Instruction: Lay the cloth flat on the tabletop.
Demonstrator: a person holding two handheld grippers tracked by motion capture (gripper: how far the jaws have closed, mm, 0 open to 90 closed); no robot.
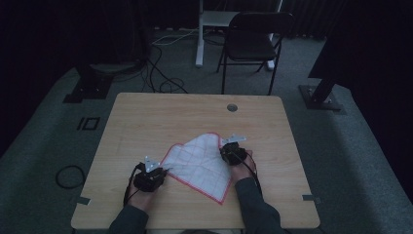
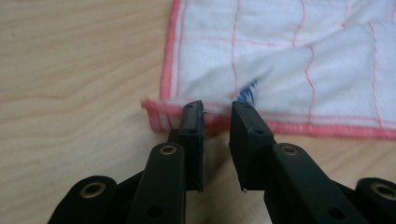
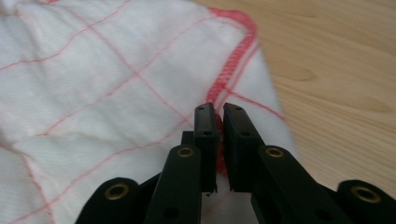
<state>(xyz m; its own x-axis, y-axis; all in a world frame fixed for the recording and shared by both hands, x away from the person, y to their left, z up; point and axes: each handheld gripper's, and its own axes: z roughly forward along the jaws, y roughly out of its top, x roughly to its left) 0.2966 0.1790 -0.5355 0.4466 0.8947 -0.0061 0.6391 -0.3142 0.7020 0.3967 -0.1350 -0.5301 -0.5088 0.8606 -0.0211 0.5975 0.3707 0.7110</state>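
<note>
A white cloth [image 1: 199,163] with thin red grid lines and a red hem lies crumpled on the wooden table [image 1: 160,112], toward its near side. My left gripper [image 1: 164,170] is at the cloth's left corner. In the left gripper view its jaws [image 2: 217,112] stand a little apart, tips right at the red hem of the cloth [image 2: 303,70], and bare wood shows in the gap. My right gripper [image 1: 224,155] is at the cloth's right edge. In the right gripper view its jaws [image 3: 218,112] are pinched together on the red hem of the cloth [image 3: 93,93].
A round cable hole [image 1: 232,107] sits near the table's far edge. Beyond the table stand a black folding chair [image 1: 253,39] and a white desk leg [image 1: 199,34]. Black stand bases [image 1: 87,87] flank the table, and a coiled cable [image 1: 70,175] lies on the floor at left.
</note>
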